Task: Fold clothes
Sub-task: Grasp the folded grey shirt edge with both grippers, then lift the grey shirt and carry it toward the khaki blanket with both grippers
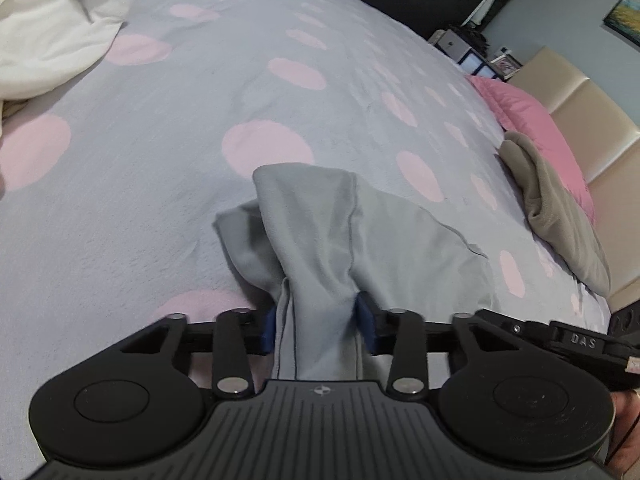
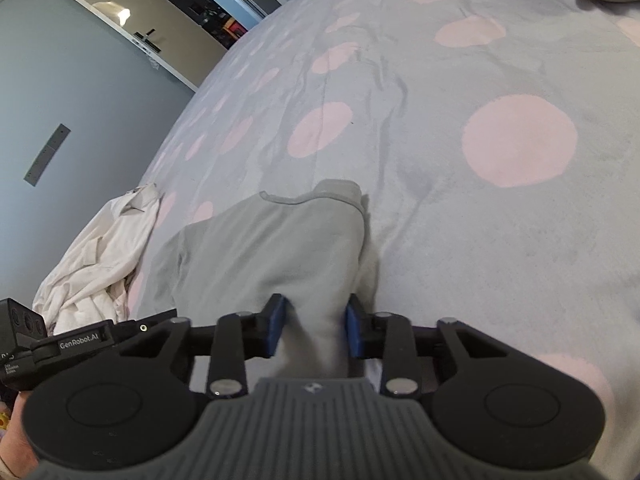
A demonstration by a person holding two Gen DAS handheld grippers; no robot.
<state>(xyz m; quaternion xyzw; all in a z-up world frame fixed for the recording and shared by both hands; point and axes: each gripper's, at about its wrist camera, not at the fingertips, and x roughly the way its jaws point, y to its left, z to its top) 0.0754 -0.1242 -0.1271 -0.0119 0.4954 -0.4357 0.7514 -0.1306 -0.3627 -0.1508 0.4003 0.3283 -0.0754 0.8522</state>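
Note:
A pale grey garment (image 1: pixel 320 236) lies bunched on the grey bedspread with pink dots (image 1: pixel 160 160). My left gripper (image 1: pixel 320 320) is shut on a gathered fold of it, the blue pads (image 1: pixel 366 322) pressing the cloth from both sides. In the right wrist view the same grey garment (image 2: pixel 272 248) spreads ahead, its collar edge at the far end. My right gripper (image 2: pixel 314 326) is shut on another bunched part, cloth squeezed between its blue pads (image 2: pixel 276 326). The other gripper's black body (image 2: pixel 60 344) shows at the left edge.
A crumpled white shirt (image 1: pixel 48 28) lies at the far left of the bed, and the white shirt (image 2: pixel 100 260) shows again left of the grey garment. A taupe garment (image 1: pixel 556 208) rests by a pink pillow (image 1: pixel 536 120) and the cream headboard (image 1: pixel 592 112). A grey wall (image 2: pixel 80 100) stands beyond the bed.

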